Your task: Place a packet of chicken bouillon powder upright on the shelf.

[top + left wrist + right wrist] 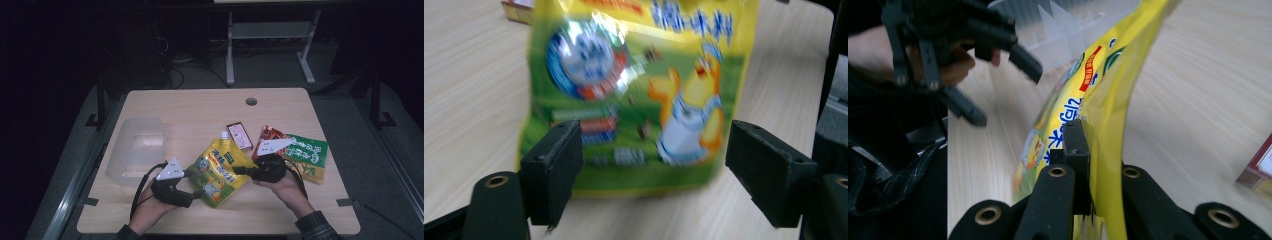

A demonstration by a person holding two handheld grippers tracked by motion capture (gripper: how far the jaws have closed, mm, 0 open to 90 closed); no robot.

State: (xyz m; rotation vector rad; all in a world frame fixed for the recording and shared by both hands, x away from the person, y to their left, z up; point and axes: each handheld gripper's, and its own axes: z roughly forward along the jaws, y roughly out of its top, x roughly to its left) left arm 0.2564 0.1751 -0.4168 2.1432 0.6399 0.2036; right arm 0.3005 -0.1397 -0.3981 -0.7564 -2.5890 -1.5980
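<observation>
A yellow spout pouch with a cartoon duck lies tilted at the table's middle front, one side lifted. My right gripper is shut on its right edge; in the right gripper view the jaws pinch the raised yellow film. My left gripper stands open at the pouch's lower left corner. In the left gripper view its jaws stand wide apart, with the pouch's bottom just beyond them and no pad pressing on it. The right gripper view also shows the left gripper open beside the pouch.
A clear plastic container sits at the table's left. Behind the pouch lie a small dark red box, a red snack packet and a green packet. A cable hole marks the far edge.
</observation>
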